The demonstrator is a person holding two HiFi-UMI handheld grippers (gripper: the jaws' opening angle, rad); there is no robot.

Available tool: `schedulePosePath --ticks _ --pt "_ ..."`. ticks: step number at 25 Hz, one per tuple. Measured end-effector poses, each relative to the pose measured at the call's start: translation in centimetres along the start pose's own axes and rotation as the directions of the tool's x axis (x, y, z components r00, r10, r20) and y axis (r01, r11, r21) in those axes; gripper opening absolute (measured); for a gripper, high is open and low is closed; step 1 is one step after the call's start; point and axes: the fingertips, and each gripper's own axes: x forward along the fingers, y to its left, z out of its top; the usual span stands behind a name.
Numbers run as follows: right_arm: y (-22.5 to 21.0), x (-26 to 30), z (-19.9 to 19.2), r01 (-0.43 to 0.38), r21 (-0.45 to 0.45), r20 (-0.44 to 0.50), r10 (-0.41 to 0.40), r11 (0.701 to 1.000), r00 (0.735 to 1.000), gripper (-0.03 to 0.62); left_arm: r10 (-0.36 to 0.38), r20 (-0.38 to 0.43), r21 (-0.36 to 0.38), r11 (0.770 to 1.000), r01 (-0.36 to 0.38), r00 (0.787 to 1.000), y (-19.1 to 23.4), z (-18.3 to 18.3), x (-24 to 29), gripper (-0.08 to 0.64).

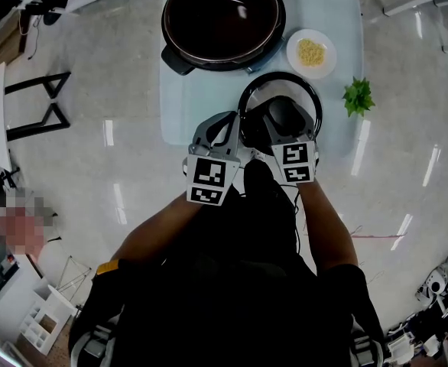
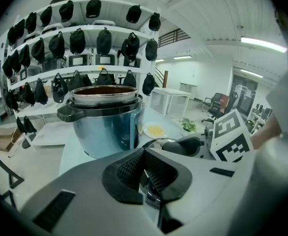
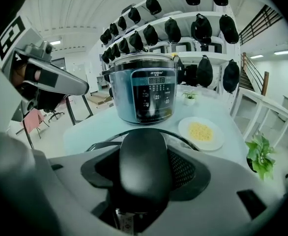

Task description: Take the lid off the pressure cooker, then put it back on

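Observation:
The pressure cooker (image 1: 222, 21) stands open at the back of the pale blue table (image 1: 184, 102), its dark pot showing; it is blue-grey (image 2: 104, 122) with a control panel (image 3: 146, 95). The round lid (image 1: 285, 81) sits over the table's front part, near me. My right gripper (image 1: 289, 125) is shut on the lid's black handle (image 3: 144, 166), which fills the space between its jaws. My left gripper (image 1: 235, 132) is at the lid's left edge, its pads (image 2: 129, 171) closed on the shiny rim (image 2: 158, 142).
A white plate of yellow food (image 1: 311, 53) lies right of the cooker. A small green plant (image 1: 358, 96) stands at the table's right edge. Round the table is glossy floor. Shelves of black bags (image 2: 85, 38) stand behind the cooker.

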Motion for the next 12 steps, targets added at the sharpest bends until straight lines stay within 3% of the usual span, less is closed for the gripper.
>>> schedulePosePath --ticks 12 --pt "0.8 -7.6 4.4 -0.015 -0.009 0.047 0.015 1.000 0.999 0.290 0.020 0.105 -0.001 1.000 -0.020 0.994 0.1 4.8 -5.0 0.007"
